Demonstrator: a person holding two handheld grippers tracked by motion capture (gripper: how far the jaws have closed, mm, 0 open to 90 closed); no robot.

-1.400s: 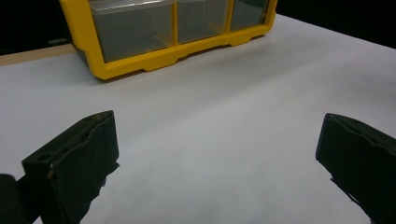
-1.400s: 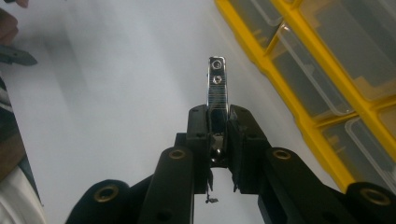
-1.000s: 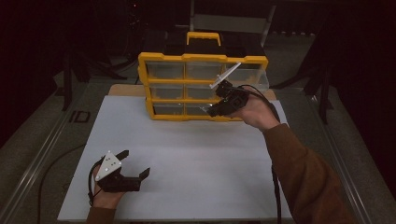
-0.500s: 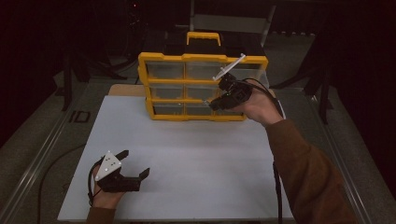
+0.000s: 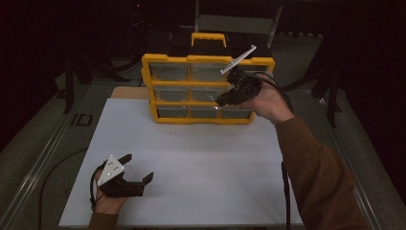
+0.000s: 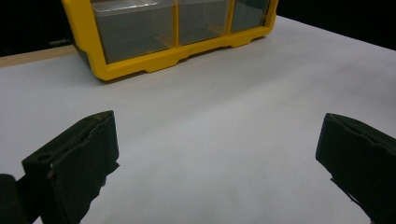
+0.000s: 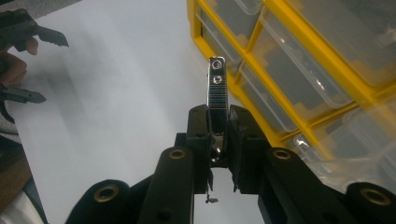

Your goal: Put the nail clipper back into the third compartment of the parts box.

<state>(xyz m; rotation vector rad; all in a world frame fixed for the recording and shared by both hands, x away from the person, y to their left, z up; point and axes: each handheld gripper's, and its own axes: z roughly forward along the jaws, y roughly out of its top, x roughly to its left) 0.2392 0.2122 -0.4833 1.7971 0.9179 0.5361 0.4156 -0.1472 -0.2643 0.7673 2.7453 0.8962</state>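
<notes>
The right hand-held gripper (image 7: pixel 218 133) is clamped on a small shiny metal clip (image 7: pixel 217 84) that sticks straight out past its tips, just in front of the yellow drawer box (image 5: pixel 208 88) at the tabletop's far edge.

a dim workshop or lab recording space: a white worktop (image 5: pixel 201 153) stands lit against near-black surroundings, with dark stands (image 5: pixel 72 81) and frame legs at its sides and metal rails (image 5: pixel 38 167) running along its edges. a yellow parts organiser (image 5: pixel 206 88) with clear small-parts drawers (image 6: pixel 135 28) sits at the far end, and black cables (image 5: pixel 286 191) trail over the worktop's near edge.
</notes>
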